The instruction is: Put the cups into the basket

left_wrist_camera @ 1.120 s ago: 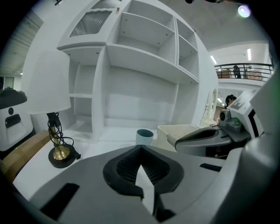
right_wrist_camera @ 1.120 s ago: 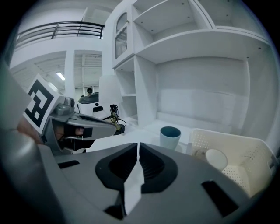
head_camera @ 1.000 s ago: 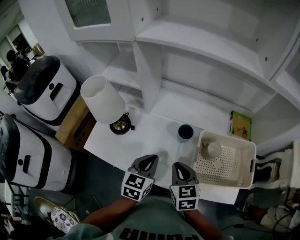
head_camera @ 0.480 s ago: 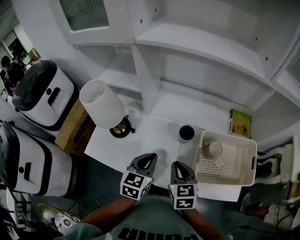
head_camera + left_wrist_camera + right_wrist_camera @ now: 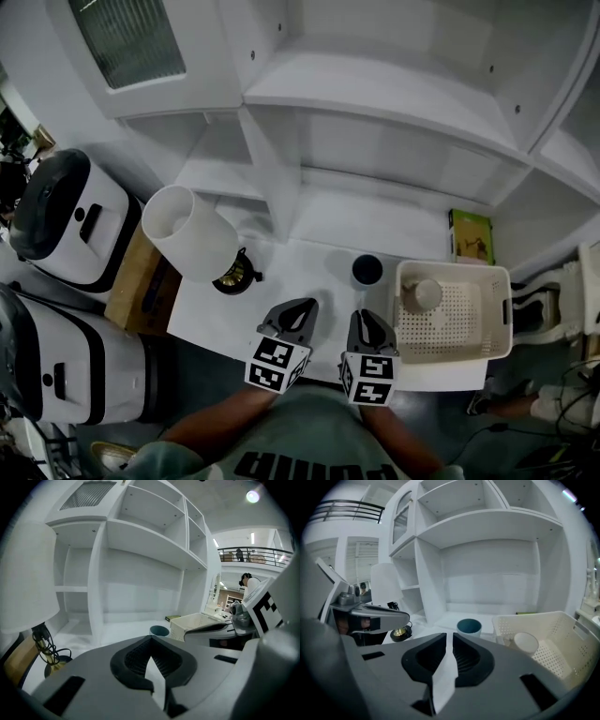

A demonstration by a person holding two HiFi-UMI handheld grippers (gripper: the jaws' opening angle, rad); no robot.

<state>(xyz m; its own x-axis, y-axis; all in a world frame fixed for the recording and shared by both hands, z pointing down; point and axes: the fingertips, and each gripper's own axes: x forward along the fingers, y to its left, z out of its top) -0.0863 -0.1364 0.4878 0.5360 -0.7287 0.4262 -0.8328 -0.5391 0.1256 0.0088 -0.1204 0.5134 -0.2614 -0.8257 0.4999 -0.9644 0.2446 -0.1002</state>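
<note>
I hold both tools low over the near edge of the worktop, to the left of the basket. My right tool is the closer one to the basket, just off its near left corner. Its jaws are drawn together with only a thin slit between the pads, and nothing is gripped. My left tool is further left of the basket, beside the right one. Its tips meet and it is empty too.

The white perforated basket sits at the right end of the worktop. A pale cup lies inside it, in the far left corner. A dark blue cup stands upright on the worktop just outside the basket's left wall, at its far corner, close to the wall. I cannot tell whether it touches.

Behind the basket's far right corner, a green box lies on the shelf. Well to the left of the basket, past both tools, a lamp with a white shade leans over its brass base at the worktop's other end.
</note>
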